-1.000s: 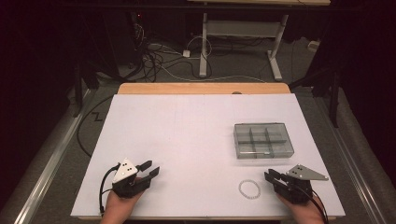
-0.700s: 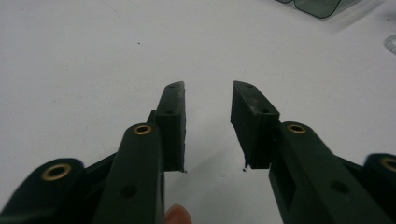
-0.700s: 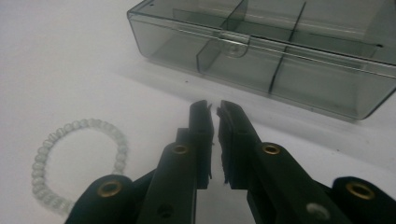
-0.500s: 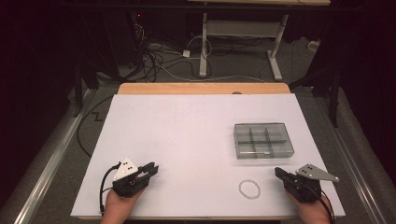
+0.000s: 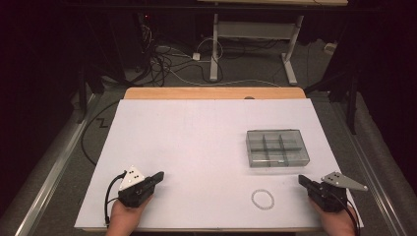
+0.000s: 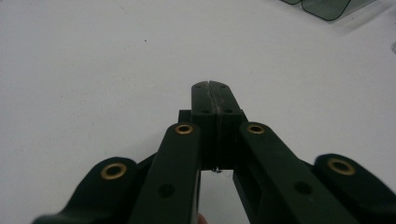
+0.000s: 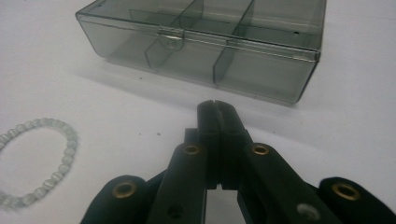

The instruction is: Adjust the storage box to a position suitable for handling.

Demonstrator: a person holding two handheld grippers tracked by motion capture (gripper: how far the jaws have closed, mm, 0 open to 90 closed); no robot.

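Note:
A clear beaded bracelet [image 5: 262, 199] lies flat on the white table top [image 5: 196, 137] near the front edge, and it also lies at the lower left of the right gripper view [image 7: 42, 158]. A smoky clear box with dividers [image 5: 278, 147] stands closed behind it, its latch facing me [image 7: 205, 42]. My right gripper [image 5: 301, 180] rests right of the bracelet, shut and empty, pointing at the box [image 7: 215, 107]. My left gripper [image 5: 158, 175] sits at the front left, apart from both things. Its jaws have just closed and meet with nothing between them [image 6: 212, 88].
A wooden strip [image 5: 211, 93] borders the table's far edge. Beyond it are cables [image 5: 162, 59] on the floor and a white desk frame [image 5: 251, 34]. A corner of the box [image 6: 327, 7] shows at the top right of the left gripper view.
The left gripper's jaws closed from open to touching. The right gripper slid to the right, away from the bracelet, and its jaws closed.

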